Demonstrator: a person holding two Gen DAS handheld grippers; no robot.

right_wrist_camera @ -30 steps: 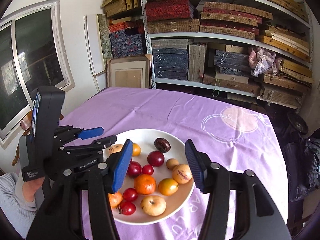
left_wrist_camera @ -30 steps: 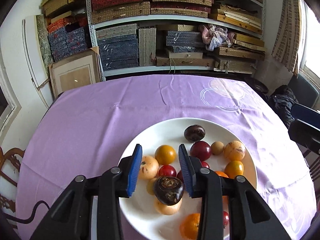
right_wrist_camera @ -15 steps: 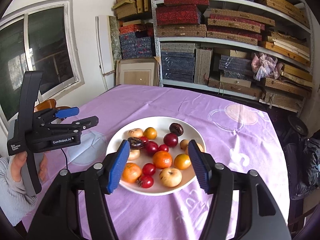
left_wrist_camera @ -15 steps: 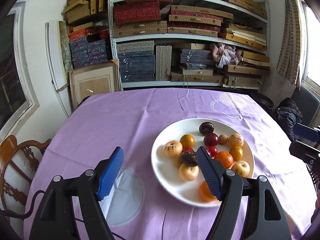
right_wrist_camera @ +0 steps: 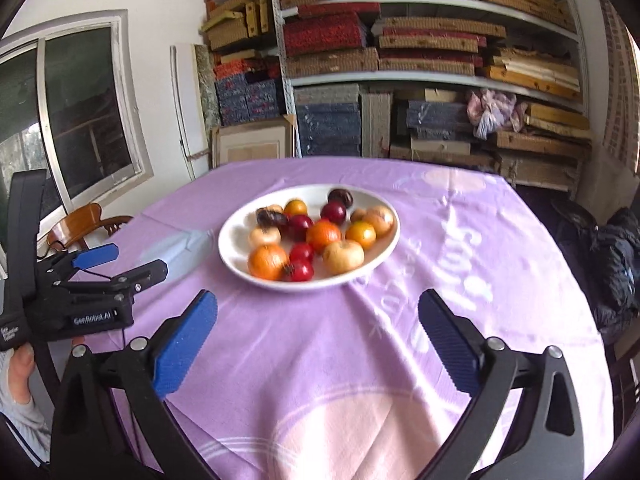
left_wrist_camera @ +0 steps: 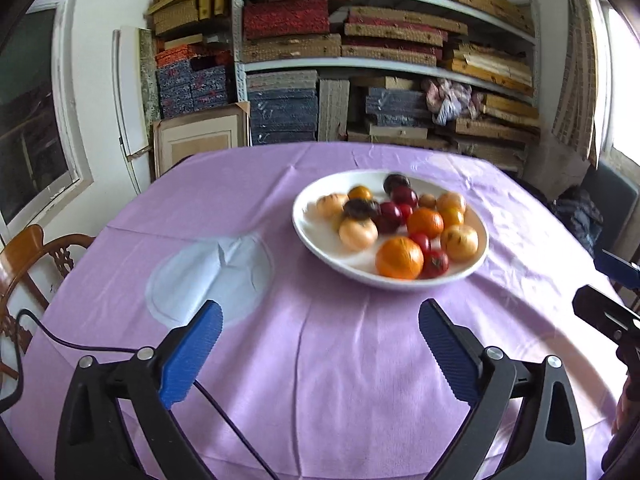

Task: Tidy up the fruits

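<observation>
Both tongs (left_wrist_camera: 320, 344) withdrawn, opening, empty; fruit plate (left_wrist_camera: 320, 248) ahead.

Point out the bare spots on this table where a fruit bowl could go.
Free: the purple tablecloth between the white plate and the left tool, whose jaws are opening on nothing, and the far strip behind the plate. Crowded: the plate itself, packed with fruit.

Soft, creased lilac cloth (left_wrist_camera: 320, 360) covers the worktop. The white plate (left_wrist_camera: 316, 236) looks glossy and smooth like glazed ceramic. At nine o'clock, a varnished wooden chair (left_wrist_camera: 24, 252) shines.
</observation>
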